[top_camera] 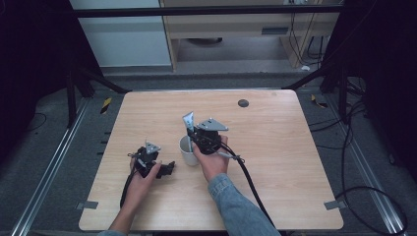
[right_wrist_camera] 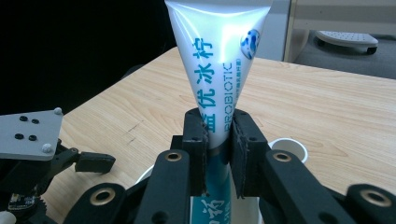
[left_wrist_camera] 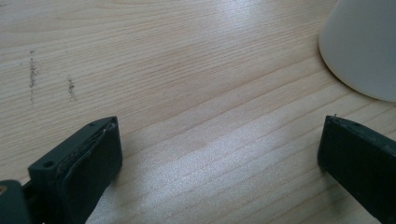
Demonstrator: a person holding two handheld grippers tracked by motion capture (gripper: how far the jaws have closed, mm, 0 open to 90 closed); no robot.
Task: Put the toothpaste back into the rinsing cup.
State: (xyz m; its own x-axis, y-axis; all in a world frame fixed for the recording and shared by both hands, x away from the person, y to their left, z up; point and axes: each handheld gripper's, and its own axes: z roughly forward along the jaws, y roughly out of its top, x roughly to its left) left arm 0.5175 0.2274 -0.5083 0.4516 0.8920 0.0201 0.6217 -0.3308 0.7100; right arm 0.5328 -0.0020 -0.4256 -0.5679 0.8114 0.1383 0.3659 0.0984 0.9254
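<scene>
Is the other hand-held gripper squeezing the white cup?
No, the left hand-held gripper has its jaws wide apart over bare table, with the cup off to one side.

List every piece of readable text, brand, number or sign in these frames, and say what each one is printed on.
"PROBIOTIC": dark capitals running lengthwise along the white tube held in the right tongs.
"益优冰柠": teal Chinese characters running lengthwise along the same tube, beside the capitals.
Round blue emblem near the tube's wide end: too small to read.
More teal characters on the tube below the tongs: cut off, unreadable.
White cup, wooden table and left tongs: no text seen.
</scene>
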